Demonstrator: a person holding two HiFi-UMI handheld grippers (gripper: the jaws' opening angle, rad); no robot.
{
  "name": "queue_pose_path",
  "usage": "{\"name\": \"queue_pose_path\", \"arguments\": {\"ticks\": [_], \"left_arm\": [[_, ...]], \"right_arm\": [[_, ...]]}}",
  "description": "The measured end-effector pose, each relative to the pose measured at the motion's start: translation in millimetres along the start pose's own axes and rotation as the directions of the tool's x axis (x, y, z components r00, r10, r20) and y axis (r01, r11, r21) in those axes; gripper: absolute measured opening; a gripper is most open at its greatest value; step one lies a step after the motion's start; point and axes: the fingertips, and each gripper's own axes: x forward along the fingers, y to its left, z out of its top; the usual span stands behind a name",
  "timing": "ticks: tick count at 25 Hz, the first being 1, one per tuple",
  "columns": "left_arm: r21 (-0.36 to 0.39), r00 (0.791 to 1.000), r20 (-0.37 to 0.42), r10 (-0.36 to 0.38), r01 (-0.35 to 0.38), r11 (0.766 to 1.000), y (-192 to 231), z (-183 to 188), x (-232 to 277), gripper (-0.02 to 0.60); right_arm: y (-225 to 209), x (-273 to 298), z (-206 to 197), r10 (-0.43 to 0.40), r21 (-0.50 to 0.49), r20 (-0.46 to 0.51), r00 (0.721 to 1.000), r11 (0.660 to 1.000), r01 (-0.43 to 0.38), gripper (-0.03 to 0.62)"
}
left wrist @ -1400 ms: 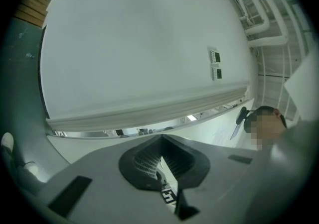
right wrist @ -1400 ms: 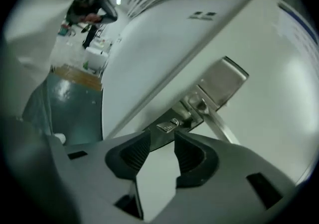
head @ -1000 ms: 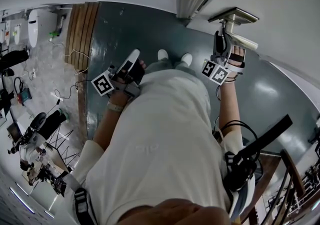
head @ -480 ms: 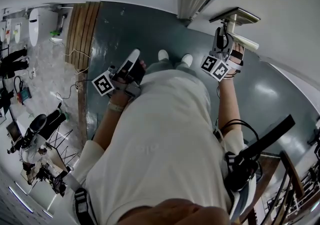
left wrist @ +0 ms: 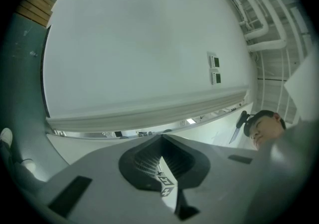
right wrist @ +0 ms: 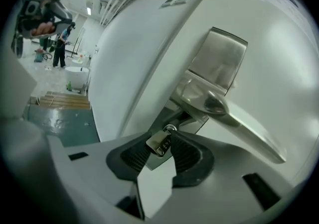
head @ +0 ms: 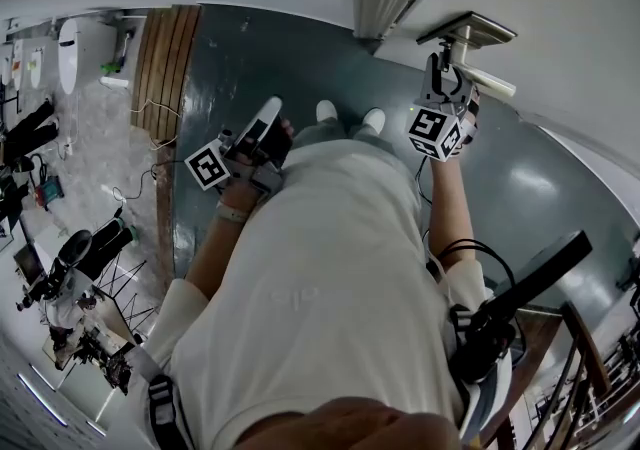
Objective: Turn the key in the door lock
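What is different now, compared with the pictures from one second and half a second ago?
The right gripper rolled about its own axis below the door handle, as its marker cube shows in the head view, and its jaws have just been closing on the key between them. The left gripper, shut and empty, and the handle stayed as they were.

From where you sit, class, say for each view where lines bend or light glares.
Head view: the floor bows and carries glare; left gripper view: the wall curves at its base, corners black; right gripper view: door handle stretched, sheen on lock plate.
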Motion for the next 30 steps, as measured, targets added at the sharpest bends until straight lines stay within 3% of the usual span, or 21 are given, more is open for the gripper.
{"name": "queue_pose_path", "arguments": {"ticks": [7,9,12,14,16,20,27,30], "left_arm": [[-0.006,1.000,0.005,0.005,-0.005,1.000,0.5,2.3,0.7,0.008],[-0.007,1.000,0.007,0.006,-0.006,1.000,0.9,2.7,0.9,0.008],[-0.008,1.000,0.008,0.005,-0.005,1.000,0.9,3.1,1.5,0.008],[-0.007,1.000,0.007,0.005,-0.005,1.000,0.8,3.1,1.2,0.008],[-0.004,1.000,0.006,0.005,-0.005,1.000,0.5,3.5,-0.1,0.008],[-0.004,1.000,0.008,0.008,-0.008,1.000,0.4,4.2,-1.3,0.008],[-0.003,1.000,0.010,0.009,-0.009,1.000,0.6,5.0,-3.0,0.008],[-0.002,1.000,0.007,0.009,-0.009,1.000,0.6,4.6,-2.3,0.008]], "right_arm": [[-1.4,2.1,4.1,0.049,0.198,0.037,0.998,0.979,-0.056,0.132],[-2.1,2.7,5.5,0.067,0.288,0.056,0.996,0.954,-0.081,0.130],[-3.4,3.6,2.8,0.097,0.446,0.081,0.992,0.887,-0.123,0.123],[-3.8,4.4,-0.7,0.118,0.580,0.112,0.987,0.798,-0.161,0.111],[-4.6,4.5,-1.1,0.124,0.715,0.157,0.980,0.671,-0.199,0.075],[-7.8,3.9,-1.2,0.113,0.845,0.225,0.968,0.472,-0.252,0.075],[-9.0,2.3,-1.2,0.090,0.938,0.331,0.939,0.081,-0.338,0.075],[-9.8,1.8,-1.8,0.076,0.932,0.362,0.929,-0.048,-0.359,0.076]]}}
